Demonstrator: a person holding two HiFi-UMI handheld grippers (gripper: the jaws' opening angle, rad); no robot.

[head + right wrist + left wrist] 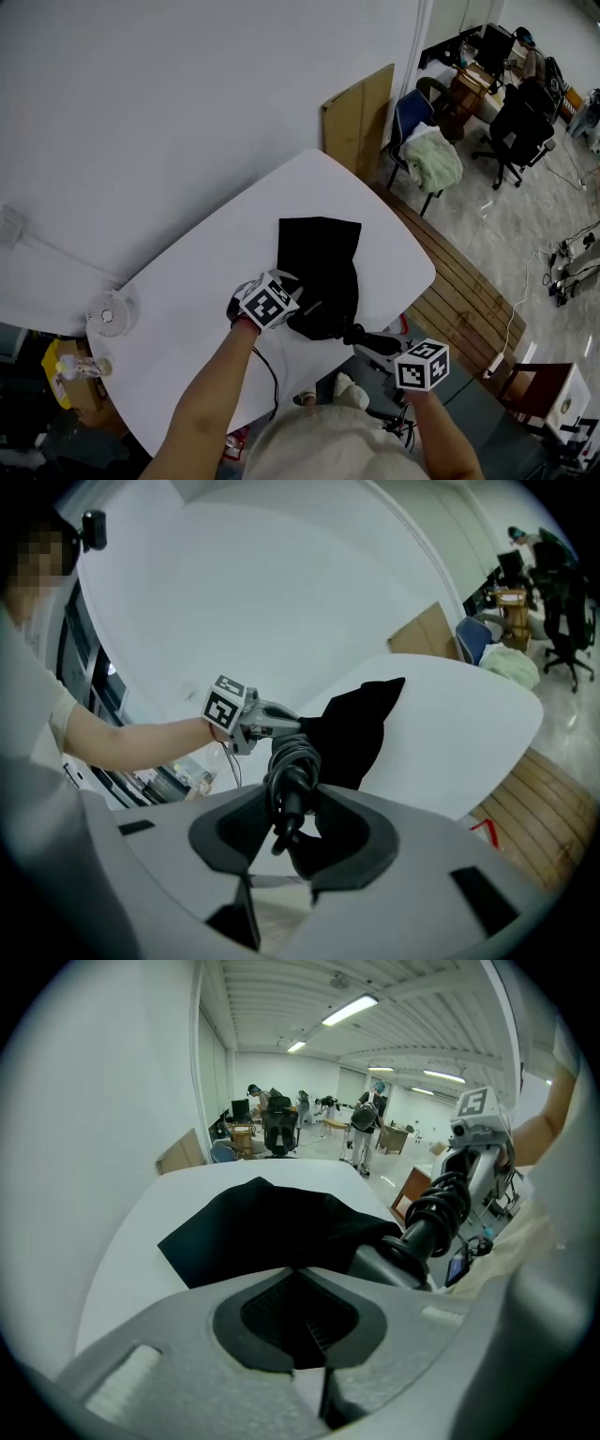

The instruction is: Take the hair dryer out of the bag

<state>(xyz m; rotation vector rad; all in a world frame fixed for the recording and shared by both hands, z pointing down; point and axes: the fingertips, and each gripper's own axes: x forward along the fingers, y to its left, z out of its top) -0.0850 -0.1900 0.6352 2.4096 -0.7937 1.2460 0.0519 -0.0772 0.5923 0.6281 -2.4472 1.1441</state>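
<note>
A black cloth bag lies flat on the white table, its mouth toward me. My left gripper is shut on the bag's near edge, with black fabric pinched between its pads. The hair dryer sticks out of the bag's mouth past the table's front edge. Its grey handle and coiled black cord are out, while its head stays hidden inside. My right gripper is shut on the handle and cord. The left gripper shows beyond it at the bag.
A small white fan stands at the table's left end. Behind the table's far corner leans a cardboard panel, with a blue chair bearing a green cloth beside it. Wooden flooring runs along the right. Office chairs and people are far off.
</note>
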